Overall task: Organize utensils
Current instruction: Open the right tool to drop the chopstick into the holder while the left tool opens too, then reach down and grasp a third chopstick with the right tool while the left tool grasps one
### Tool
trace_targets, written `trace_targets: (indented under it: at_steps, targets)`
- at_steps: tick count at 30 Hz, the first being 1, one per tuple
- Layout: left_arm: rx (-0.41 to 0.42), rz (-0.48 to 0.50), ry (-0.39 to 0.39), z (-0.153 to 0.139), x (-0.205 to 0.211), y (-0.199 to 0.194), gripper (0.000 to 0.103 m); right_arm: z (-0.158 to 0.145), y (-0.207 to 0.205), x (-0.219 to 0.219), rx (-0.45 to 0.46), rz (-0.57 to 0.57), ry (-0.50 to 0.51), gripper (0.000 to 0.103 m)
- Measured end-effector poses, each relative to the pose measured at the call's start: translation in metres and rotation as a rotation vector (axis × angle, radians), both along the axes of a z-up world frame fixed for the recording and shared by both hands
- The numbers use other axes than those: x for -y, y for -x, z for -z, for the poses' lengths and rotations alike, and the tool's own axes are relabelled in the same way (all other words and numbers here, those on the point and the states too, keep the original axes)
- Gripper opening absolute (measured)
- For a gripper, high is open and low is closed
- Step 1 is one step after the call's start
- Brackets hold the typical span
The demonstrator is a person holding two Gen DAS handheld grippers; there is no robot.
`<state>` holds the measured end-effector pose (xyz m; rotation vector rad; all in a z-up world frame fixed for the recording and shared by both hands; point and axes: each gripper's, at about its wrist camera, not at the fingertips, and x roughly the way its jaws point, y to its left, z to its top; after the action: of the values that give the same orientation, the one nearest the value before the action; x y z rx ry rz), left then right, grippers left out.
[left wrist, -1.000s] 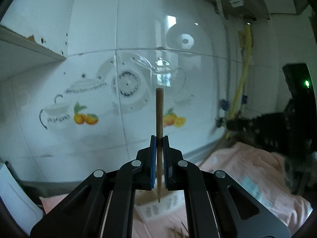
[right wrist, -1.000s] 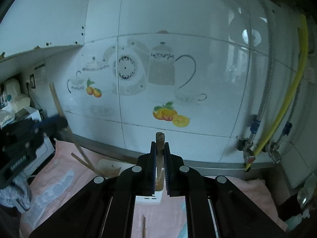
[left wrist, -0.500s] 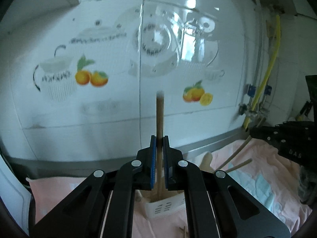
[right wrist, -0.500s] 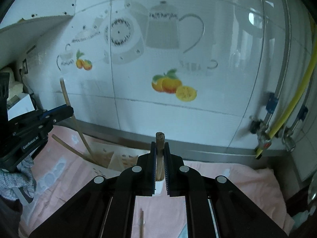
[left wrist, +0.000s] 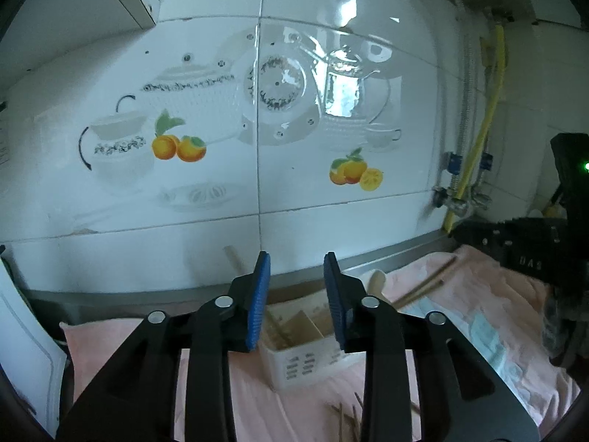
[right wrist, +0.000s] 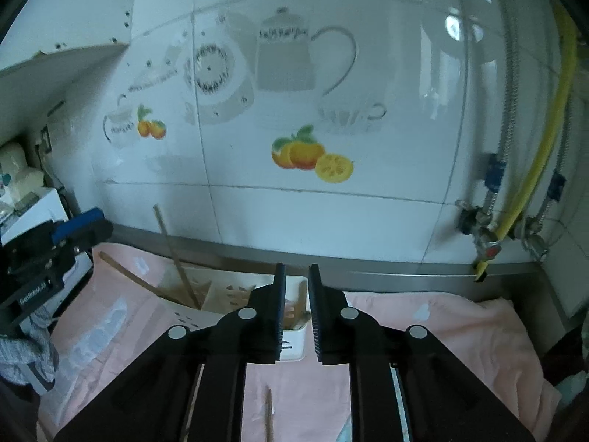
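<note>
While both grippers hang above the pink cloth [right wrist: 441,331], each stands with its jaws apart and nothing between them: the left gripper [left wrist: 296,291] spread wide, the right gripper [right wrist: 295,294] parted more narrowly.

A white caddy [left wrist: 305,364] sits on the cloth just below and ahead of the left gripper, split by a slanted divider into compartments. From the right wrist view the same caddy [right wrist: 294,342] lies directly under the right gripper. One chopstick [right wrist: 176,254] leans upright out of the caddy's left compartment, its top against the tiled wall [right wrist: 331,202]. A second stick [right wrist: 129,276] slants low from that compartment over the caddy's left rim. More wooden pieces lie inside the caddy, too blurred to count.

On the cloth nearer than the caddy, one loose chopstick [right wrist: 268,412] shows in the right wrist view; in the left wrist view a few thin sticks [left wrist: 346,412] lie there, their number unclear. Beyond the caddy's right side, two sticks [left wrist: 427,283] slant together.
</note>
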<state>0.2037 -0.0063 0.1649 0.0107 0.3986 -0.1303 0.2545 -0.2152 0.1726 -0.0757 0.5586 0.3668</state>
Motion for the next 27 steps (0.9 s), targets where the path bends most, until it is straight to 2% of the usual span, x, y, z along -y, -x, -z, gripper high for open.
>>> trace_targets:
  at_steps: [3, 7, 11, 20, 23, 27]
  targets:
    - [0.010, 0.004, -0.016, 0.002, 0.002, 0.022, 0.038, -0.002, 0.023, 0.006, 0.028, -0.001, -0.005, 0.021]
    - [-0.004, 0.020, -0.004, 0.014, 0.001, 0.055, 0.040, 0.012, 0.057, 0.014, 0.025, -0.013, -0.020, 0.021]
    - [-0.029, 0.028, -0.001, 0.034, 0.002, 0.082, 0.044, 0.044, 0.087, 0.021, -0.010, -0.016, -0.031, 0.021]
    - [-0.145, 0.017, 0.034, 0.100, -0.004, 0.125, 0.047, 0.143, 0.141, 0.031, -0.153, 0.008, -0.013, 0.021]
    - [-0.201, 0.002, 0.068, 0.126, -0.011, 0.132, 0.047, 0.169, 0.150, 0.034, -0.199, 0.025, -0.003, 0.021]
    - [-0.254, -0.013, 0.073, 0.150, -0.017, 0.138, 0.047, 0.189, 0.164, 0.035, -0.227, 0.034, -0.007, 0.021]
